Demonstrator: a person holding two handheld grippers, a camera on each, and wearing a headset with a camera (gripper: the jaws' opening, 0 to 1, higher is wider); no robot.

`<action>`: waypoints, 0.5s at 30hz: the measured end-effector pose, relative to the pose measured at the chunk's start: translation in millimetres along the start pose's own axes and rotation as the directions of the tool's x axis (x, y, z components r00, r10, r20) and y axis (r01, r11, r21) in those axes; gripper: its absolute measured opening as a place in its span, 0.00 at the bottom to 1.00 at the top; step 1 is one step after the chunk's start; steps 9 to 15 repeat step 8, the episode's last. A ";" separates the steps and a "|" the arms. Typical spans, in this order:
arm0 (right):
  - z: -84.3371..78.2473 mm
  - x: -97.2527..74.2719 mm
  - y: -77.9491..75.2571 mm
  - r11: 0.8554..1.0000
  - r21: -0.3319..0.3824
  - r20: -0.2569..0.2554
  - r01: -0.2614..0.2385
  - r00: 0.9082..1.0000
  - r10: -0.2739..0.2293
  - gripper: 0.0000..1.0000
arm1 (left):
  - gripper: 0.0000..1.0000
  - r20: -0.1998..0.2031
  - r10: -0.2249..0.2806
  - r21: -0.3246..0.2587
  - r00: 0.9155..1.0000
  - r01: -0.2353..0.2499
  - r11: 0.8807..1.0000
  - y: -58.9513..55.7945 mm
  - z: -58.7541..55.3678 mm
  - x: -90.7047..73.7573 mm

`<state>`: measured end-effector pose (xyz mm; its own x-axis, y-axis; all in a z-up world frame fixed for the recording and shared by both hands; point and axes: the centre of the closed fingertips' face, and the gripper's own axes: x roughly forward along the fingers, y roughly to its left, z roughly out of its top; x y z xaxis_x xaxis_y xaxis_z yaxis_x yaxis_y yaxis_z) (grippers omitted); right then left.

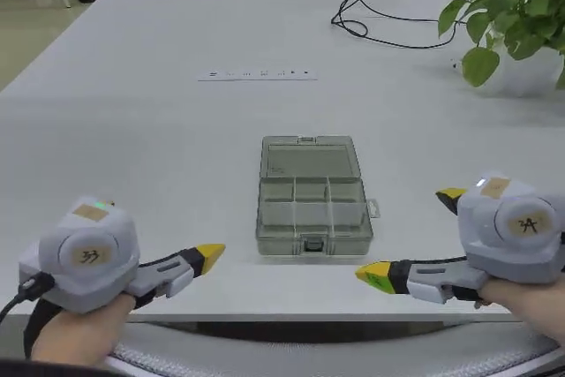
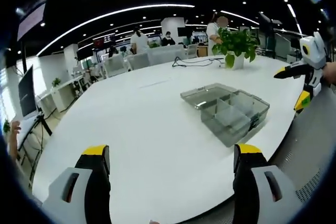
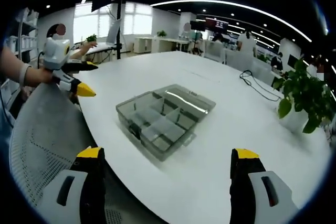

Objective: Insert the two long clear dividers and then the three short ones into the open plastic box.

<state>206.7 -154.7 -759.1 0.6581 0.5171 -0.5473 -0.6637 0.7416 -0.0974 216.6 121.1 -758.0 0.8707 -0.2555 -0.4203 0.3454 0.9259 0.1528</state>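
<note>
**Hazards: Sliding Box, Disturbed Dividers**

We are working over a white table (image 1: 132,130) that is taking up most of the head view. A potted plant (image 1: 508,15) is standing at upper right, well apart from the work, and we are judging it no hazard.

The open plastic box (image 1: 282,246) is lying at centre frame, near the table edge at the bottom. Its lid (image 1: 309,158) is folded back toward the top of the frame. Clear dividers (image 1: 311,201) are standing in the base and forming compartments. We cannot tell whether each one is fully seated.

The left gripper (image 2: 172,150) is hovering at lower left of the head view and the right gripper (image 3: 167,153) at lower right. Both have their jaws spread wide and are holding nothing, and neither is touching the box.

We are expecting these faults:

1. The box is probably light and the table looks smooth, so a push from one side may slide it toward the bottom edge.
2. The dividers are transparent, so a jaw tip may knock one that we are not seeing clearly and tilt it out of its slot.
3. The jaws are spread wide, so a tip may catch the lid or the front latch (image 1: 312,243) on the way in.
</note>
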 end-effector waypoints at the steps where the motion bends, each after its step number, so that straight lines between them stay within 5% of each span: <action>1: -3.8 -0.6 -1.8 1.000 0.007 -0.017 0.009 1.000 -0.009 1.00 | 1.00 0.007 -0.024 0.017 1.000 0.024 1.000 -5.0 1.5 0.9; 4: 0.9 -1.0 -3.1 0.998 0.068 0.008 0.002 1.000 -0.003 1.00 | 1.00 -0.028 -0.022 0.005 0.999 0.022 1.000 -1.8 -6.5 0.8; 15: 0.4 -1.2 -2.8 0.997 0.074 0.008 0.005 1.000 -0.006 1.00 | 1.00 -0.006 -0.012 -0.002 1.000 0.012 1.000 -0.4 -2.1 -1.0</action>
